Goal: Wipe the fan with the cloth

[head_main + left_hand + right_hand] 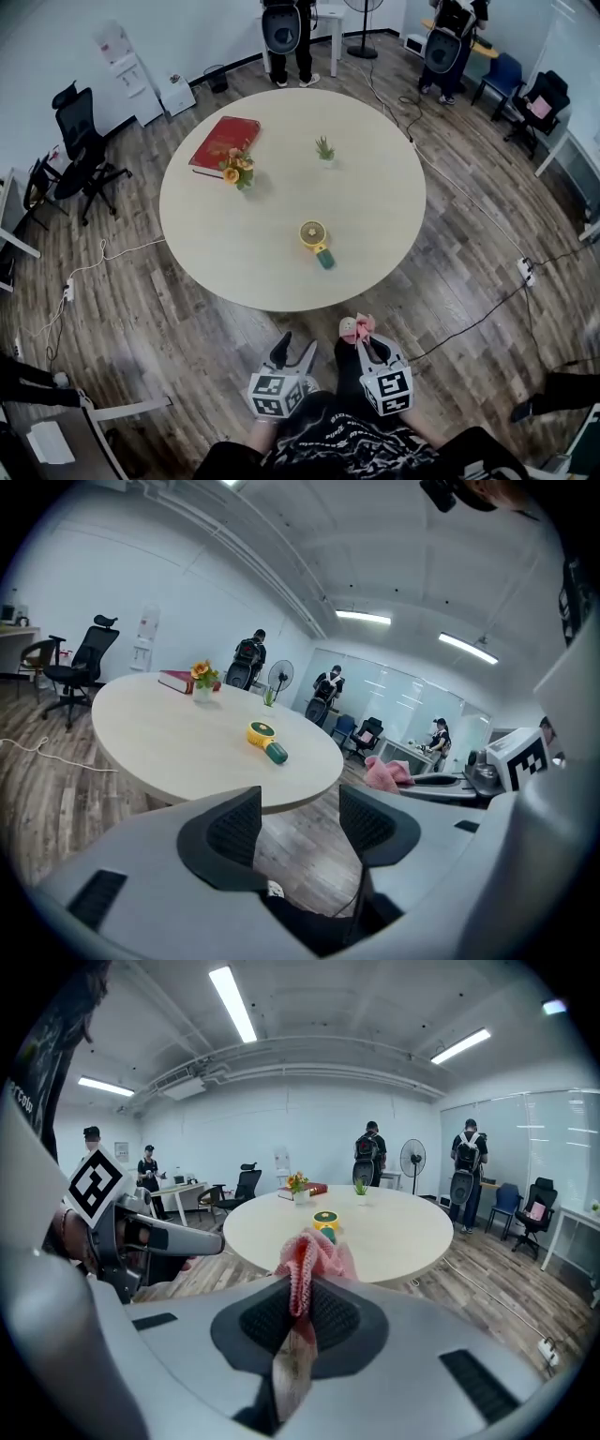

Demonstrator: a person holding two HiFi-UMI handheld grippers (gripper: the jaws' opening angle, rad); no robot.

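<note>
A small yellow fan [312,234] with a green handle lies on the round pale table [375,202], near its front edge. It also shows in the left gripper view as the fan [262,732], and in the right gripper view as the fan [325,1219] just beyond the cloth. My right gripper [361,340] is shut on a pink cloth [357,327], which bunches out past the fingertips as the cloth [315,1254]. My left gripper [293,352] is open and empty, as the left gripper [300,813] shows. Both grippers hang over the floor, short of the table's edge.
A red book [225,142], a pot of orange flowers [237,170] and a small green plant [324,148] stand on the table's far half. A black office chair [82,141] is at the left. Cables [469,202] cross the wooden floor. People [286,28] stand beyond the table.
</note>
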